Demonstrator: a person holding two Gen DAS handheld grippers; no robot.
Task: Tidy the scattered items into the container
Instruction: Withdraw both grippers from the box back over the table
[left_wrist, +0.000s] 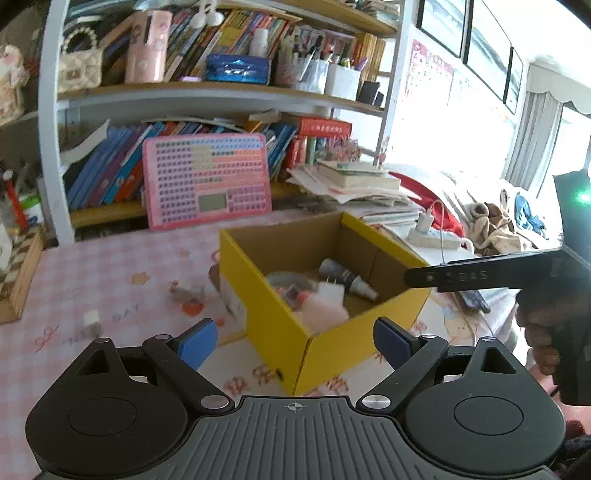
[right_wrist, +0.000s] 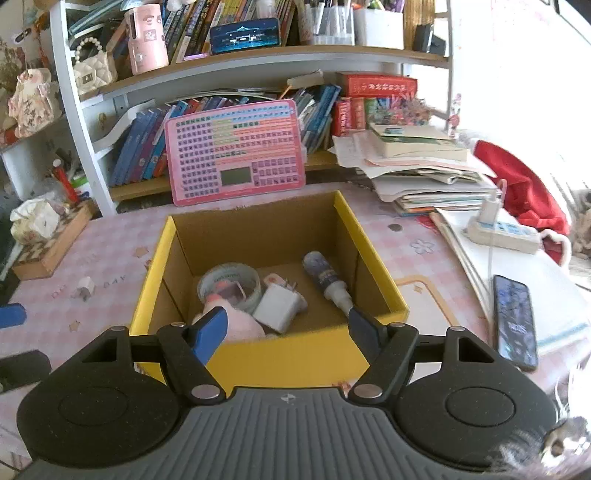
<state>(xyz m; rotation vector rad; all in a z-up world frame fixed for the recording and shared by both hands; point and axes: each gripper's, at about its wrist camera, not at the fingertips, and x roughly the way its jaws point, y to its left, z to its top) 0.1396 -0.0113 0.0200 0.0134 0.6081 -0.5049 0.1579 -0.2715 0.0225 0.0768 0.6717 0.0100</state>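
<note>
left gripper (left_wrist: 293, 339): jaws apart, nothing btwn the blue pads, hanging just off the near corner of the yellow box (left_wrist: 273, 332). right gripper (right_wrist: 286, 332): jaws apart, empty, over the box's (right_wrist: 295, 354) near wall, pointing down into it. 
inside the box: tape roll (right_wrist: 229, 282) at left, white charger (right_wrist: 279, 306) touching it at centre, pink soft thing (right_wrist: 243, 325) against the near wall, small bottle (right_wrist: 327, 282) lying tilted on the right side. 
outside, left of the box on the pink check cloth (right_wrist: 110, 243): small white plug (right_wrist: 84, 288), well apart from it. 
behind the box: pink keypad board (right_wrist: 234, 151) leaning on the shelf. 
right of the box: phone (right_wrist: 515, 325) and power strip (right_wrist: 502, 232).
</note>
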